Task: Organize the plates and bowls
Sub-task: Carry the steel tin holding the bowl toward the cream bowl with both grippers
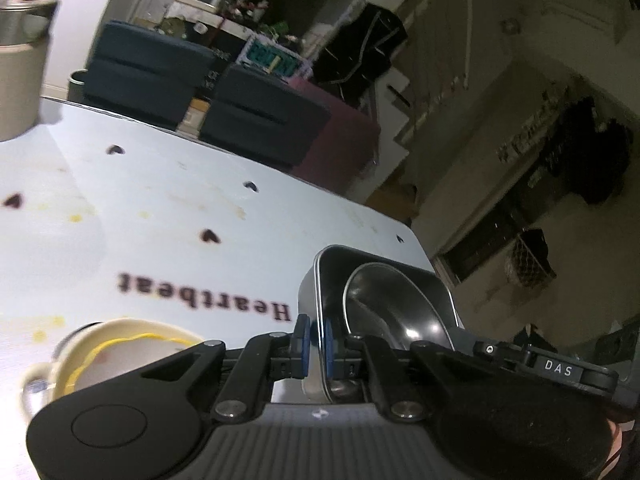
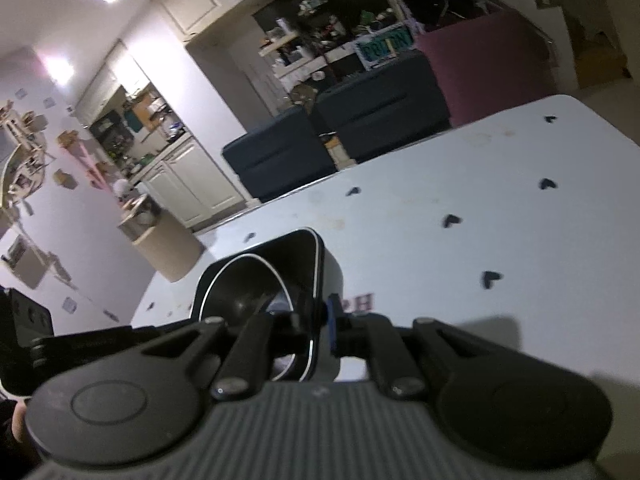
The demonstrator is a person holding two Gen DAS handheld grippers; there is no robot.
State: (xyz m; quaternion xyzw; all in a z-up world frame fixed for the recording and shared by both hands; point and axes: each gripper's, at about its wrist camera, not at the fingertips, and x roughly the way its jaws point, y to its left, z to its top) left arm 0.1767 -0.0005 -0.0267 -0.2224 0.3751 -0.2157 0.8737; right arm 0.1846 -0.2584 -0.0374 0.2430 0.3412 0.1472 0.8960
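Nearest us in the left wrist view, our left claw (image 1: 314, 340) is pinching the near wall of a square steel container (image 1: 384, 280), one blue pad (image 1: 302, 340) on each side of the rim, jaws nearly closed on the thin metal. In the right wrist view our right claw (image 2: 320, 320) is clamping the opposite wall of the same square steel container (image 2: 308, 272) the same way, though only its outer pad is showing. A round steel bowl (image 1: 392, 304) is sitting loose inside, tilted against a wall. We are holding the container between both claws over the white table (image 1: 180, 208) with its heart print, near a corner; we cannot tell whether its base is touching the cloth or clear of it.

Beside the left claw a cream bowl (image 1: 120, 344) with a yellow-edged plate in it is resting on the table, and a tall beige pot (image 1: 20, 80) is standing at the far end.

We are judging the grip to be the weak point: two thin pinches on smooth steel. If one hand is rising faster than the other, the container is going to tip and the loose bowl is going to slide or clatter out. If the right claw is easing even slightly, that wall may slip free. The table edge is close, so a dropped container could be going to the floor.
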